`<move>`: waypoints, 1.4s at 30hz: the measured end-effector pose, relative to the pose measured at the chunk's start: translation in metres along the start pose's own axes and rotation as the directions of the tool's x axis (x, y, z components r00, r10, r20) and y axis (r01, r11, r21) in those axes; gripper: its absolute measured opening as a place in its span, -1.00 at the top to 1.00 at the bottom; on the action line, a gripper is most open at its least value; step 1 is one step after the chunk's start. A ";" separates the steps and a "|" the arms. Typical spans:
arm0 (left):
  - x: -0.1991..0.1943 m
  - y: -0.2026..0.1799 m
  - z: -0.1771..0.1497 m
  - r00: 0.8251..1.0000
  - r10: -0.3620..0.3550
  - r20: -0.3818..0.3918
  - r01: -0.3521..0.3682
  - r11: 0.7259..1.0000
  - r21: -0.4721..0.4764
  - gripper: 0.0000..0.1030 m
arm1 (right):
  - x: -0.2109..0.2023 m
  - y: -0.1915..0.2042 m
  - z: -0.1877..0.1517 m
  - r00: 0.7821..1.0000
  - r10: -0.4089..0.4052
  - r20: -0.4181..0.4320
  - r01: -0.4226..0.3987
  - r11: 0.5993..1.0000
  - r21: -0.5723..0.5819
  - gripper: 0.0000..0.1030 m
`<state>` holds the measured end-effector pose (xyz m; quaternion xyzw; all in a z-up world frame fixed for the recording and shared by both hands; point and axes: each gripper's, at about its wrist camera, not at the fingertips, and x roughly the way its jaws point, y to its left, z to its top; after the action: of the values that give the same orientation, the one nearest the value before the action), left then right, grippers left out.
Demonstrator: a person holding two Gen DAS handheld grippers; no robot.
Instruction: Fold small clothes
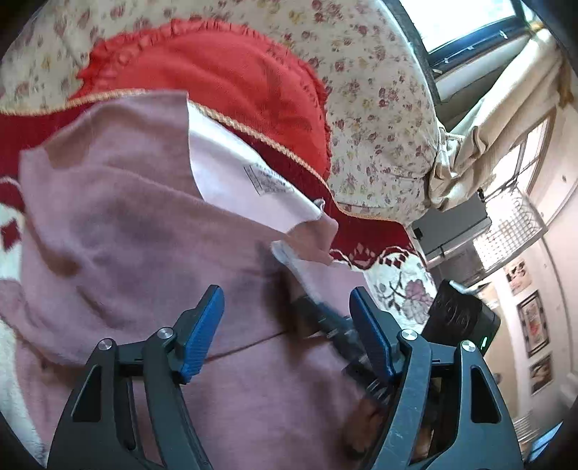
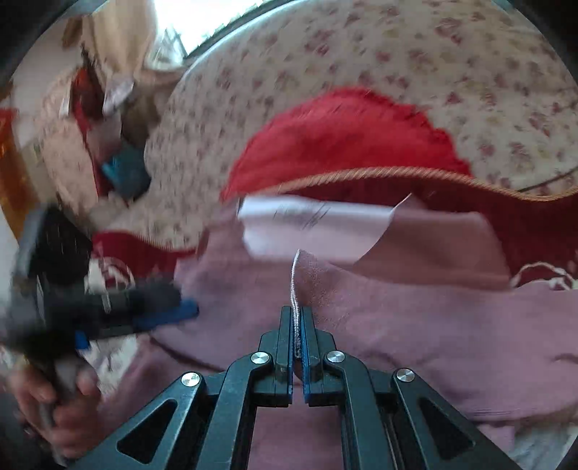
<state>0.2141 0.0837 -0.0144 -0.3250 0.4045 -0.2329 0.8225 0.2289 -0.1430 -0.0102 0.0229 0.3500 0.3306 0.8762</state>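
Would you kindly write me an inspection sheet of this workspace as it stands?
Surface: red patterned blanket with gold cord edge, over a floral cover.
Job's things: pink garment spread out, one flap turned back showing its pale inside and printed label.
Clutter: red fringed cloth behind the garment.
Grippers: left claw open above the garment; right claw shut on the garment's edge.
Cables: nothing seen.
Surroundings: window, tied curtain, framed pictures on the wall.
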 end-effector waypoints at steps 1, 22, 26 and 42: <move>0.005 0.000 0.002 1.000 0.006 -0.022 -0.006 1.000 -0.008 -0.40 | 0.005 0.001 -0.001 1.000 0.001 -0.008 -0.001 1.000 -0.014 0.94; 0.076 -0.001 -0.004 0.980 0.070 -0.188 -0.072 0.997 -0.008 0.96 | -0.002 0.035 -0.015 0.995 0.050 -0.083 -0.066 0.979 -0.193 0.89; 0.050 -0.011 0.009 0.989 0.077 -0.130 -0.070 0.996 0.057 0.97 | -0.037 0.014 -0.008 0.998 0.055 -0.035 -0.060 0.981 -0.185 0.80; -0.062 0.065 0.047 0.918 0.388 0.085 -0.385 0.921 -0.057 0.97 | -0.102 -0.201 -0.003 0.959 -0.257 -0.115 0.280 0.824 0.492 0.26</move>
<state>0.2251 0.1839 -0.0079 -0.2656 0.4257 -0.0422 0.8640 0.2858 -0.3607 -0.0059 0.1940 0.4430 0.1016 0.8694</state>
